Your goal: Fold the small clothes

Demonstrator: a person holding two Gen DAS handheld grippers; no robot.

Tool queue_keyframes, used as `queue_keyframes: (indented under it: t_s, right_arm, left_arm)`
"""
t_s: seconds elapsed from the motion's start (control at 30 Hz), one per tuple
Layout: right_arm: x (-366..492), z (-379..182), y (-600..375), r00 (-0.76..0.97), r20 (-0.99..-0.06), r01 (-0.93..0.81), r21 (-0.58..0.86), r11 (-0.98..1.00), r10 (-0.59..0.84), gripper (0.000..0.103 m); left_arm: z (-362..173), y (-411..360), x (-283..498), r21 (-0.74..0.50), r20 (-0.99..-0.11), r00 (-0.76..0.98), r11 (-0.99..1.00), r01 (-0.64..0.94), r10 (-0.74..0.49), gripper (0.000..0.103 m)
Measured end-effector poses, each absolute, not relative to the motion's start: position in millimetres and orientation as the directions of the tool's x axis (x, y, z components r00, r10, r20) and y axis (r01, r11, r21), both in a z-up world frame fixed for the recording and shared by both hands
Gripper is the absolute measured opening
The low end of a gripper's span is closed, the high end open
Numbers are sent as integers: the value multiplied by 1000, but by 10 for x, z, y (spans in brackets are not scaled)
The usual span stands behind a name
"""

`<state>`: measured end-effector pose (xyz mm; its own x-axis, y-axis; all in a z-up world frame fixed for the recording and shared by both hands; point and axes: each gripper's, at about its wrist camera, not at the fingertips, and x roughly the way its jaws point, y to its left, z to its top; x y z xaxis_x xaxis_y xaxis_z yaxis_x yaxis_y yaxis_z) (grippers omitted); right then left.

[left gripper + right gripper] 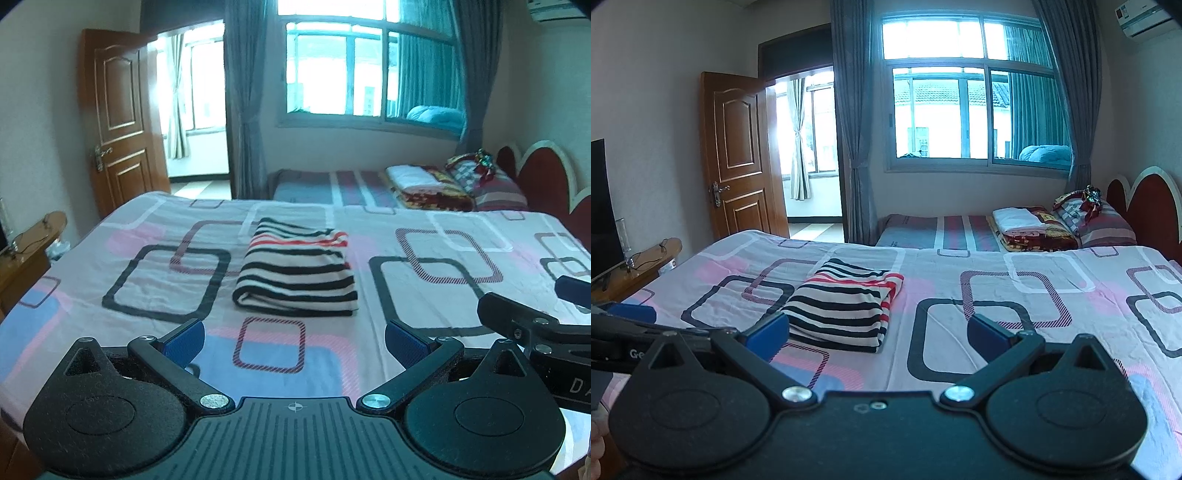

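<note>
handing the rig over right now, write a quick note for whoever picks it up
Left gripper: open, holding nothing, hovering over the bed short of the garment.
Right gripper: open, holding nothing, alongside the left one at about the same height.
The striped garment lies folded in a compact rectangle on the patterned bedsheet, in front of both grippers; neither touches it.
Done: this piece looks fully folded, with its edges roughly lined up.
Left: no other unfolded small clothes show on this bed. The folded bedding on the far bed seems not to be part of the job. Check outside the views before you stop.
</note>
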<state>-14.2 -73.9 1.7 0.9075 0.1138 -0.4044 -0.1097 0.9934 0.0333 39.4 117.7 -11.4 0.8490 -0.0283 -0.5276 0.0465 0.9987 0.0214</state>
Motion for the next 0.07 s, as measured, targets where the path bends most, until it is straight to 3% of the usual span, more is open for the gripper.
queue_keyframes:
  t_s: [0.07]
  right_arm:
    - [-129,6,-753,907,-405,-111,39,993,118,102]
  left_arm:
    - [-136,1173,451,24,-536,844,999,49,-29,103]
